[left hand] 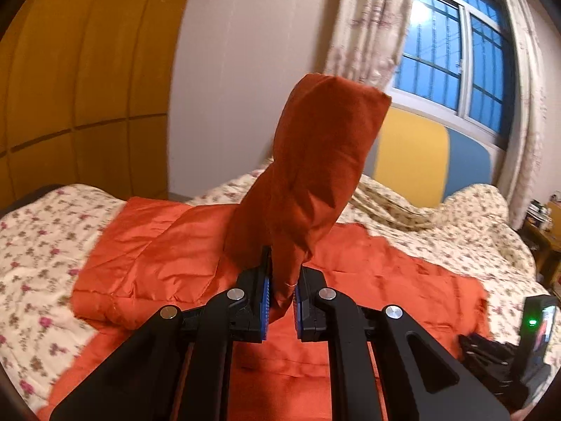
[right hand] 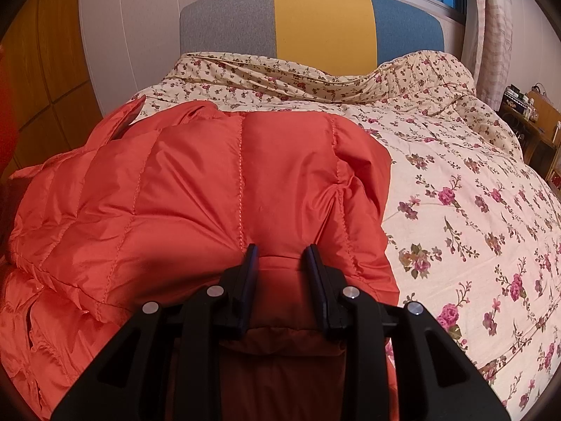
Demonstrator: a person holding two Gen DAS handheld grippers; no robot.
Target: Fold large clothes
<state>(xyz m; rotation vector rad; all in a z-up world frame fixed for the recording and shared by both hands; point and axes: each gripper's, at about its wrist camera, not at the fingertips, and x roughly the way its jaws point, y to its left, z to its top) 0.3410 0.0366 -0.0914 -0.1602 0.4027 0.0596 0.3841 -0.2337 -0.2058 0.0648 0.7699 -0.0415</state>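
Observation:
An orange quilted down jacket (right hand: 196,182) lies spread on a floral bedspread (right hand: 455,182). In the left wrist view my left gripper (left hand: 283,263) is shut on a loose end of the jacket, which stands up as a tall orange flap (left hand: 315,161) above the body of the garment (left hand: 157,256). In the right wrist view my right gripper (right hand: 281,256) pinches a thick puffy fold at the jacket's near edge. The fabric bulges between its two black fingers (right hand: 250,266). What lies under the held fold is hidden.
A grey, yellow and blue headboard (right hand: 322,21) stands at the bed's far end under a curtained window (left hand: 455,56). A wooden wardrobe (left hand: 70,70) lines the left wall. A cluttered nightstand (right hand: 536,119) stands on the right. A black device with a green light (left hand: 536,326) sits low right.

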